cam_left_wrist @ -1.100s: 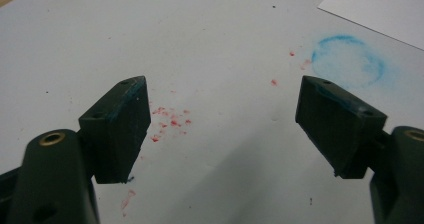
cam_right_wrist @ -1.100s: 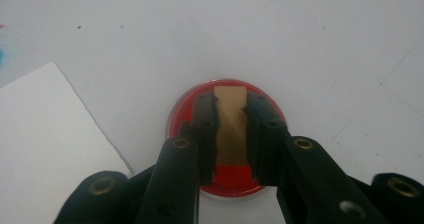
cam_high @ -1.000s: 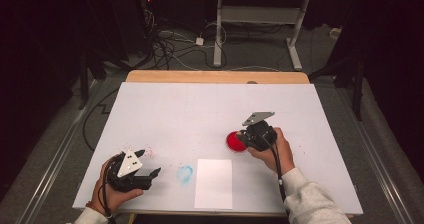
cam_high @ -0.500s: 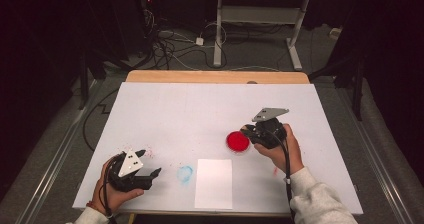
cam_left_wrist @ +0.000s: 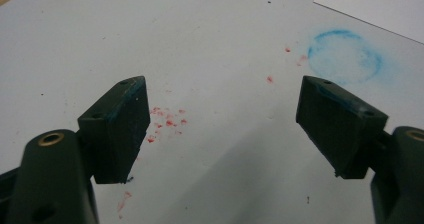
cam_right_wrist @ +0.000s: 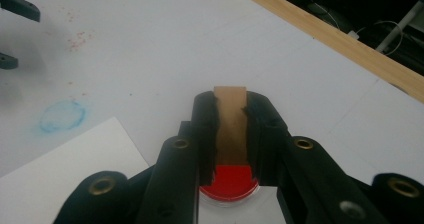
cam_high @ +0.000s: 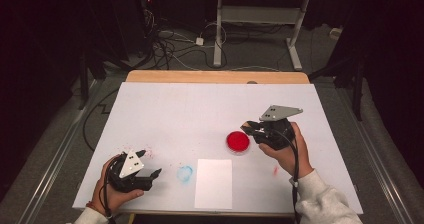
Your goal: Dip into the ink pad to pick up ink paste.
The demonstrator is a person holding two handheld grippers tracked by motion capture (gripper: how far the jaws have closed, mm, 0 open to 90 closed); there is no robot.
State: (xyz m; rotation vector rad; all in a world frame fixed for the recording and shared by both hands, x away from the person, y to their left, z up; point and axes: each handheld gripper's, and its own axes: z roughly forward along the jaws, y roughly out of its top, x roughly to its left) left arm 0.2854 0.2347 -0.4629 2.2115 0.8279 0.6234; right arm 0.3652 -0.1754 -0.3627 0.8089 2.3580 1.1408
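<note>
A: What does the right tool [cam_right_wrist: 231, 134] hold?

B: A stamp [cam_right_wrist: 230, 129]: a flat tan block with a bright red face, clamped between the jaws. It hangs just above the round red ink pad [cam_high: 238, 141] on the white worktop [cam_high: 200, 114].

A: And the left tool [cam_left_wrist: 222, 129]?

B: Jaws wide apart, nothing in them, low over red specks [cam_left_wrist: 167, 121] near a faint blue ring [cam_left_wrist: 345, 56]. A white sheet [cam_high: 214, 183] lies between the hands.

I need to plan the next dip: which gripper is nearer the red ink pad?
Right. The right gripper, shut on a wooden block, hangs just beside and above the red ink pad. The left gripper sits open near the table's front left corner, well away.
</note>
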